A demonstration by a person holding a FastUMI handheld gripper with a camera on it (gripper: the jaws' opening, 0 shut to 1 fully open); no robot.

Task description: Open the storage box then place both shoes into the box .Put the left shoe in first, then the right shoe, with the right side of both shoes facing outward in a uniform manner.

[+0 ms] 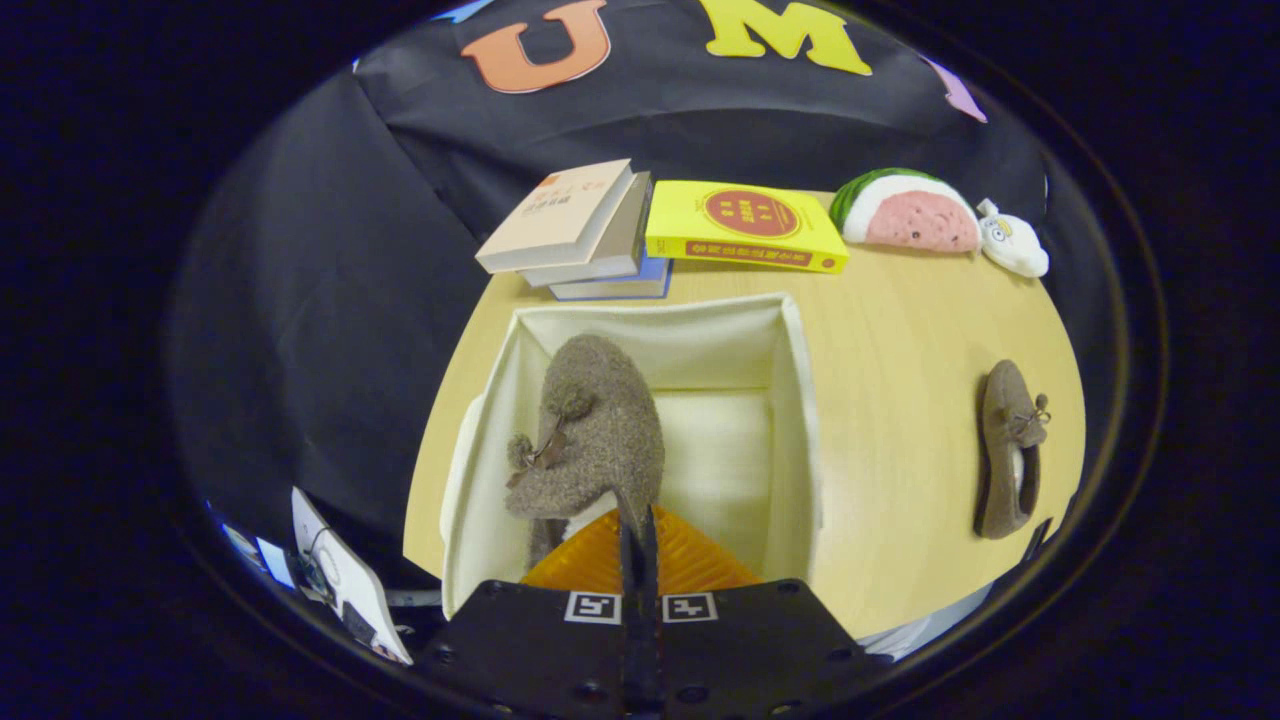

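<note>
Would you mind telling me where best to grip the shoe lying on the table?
Probably the heel collar of the shoe, from above: it lies flat, opening up, clear of the box. The hand-held gripper is shut on the other shoe.

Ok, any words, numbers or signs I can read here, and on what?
Yellow book: red round emblem and a line of print, too blurred to read.
Top book of the stack: cover print, too small to read.
Gripper body: two square black-and-white markers, no words. Its jaws are shut on the brown shoe in the box.
</note>
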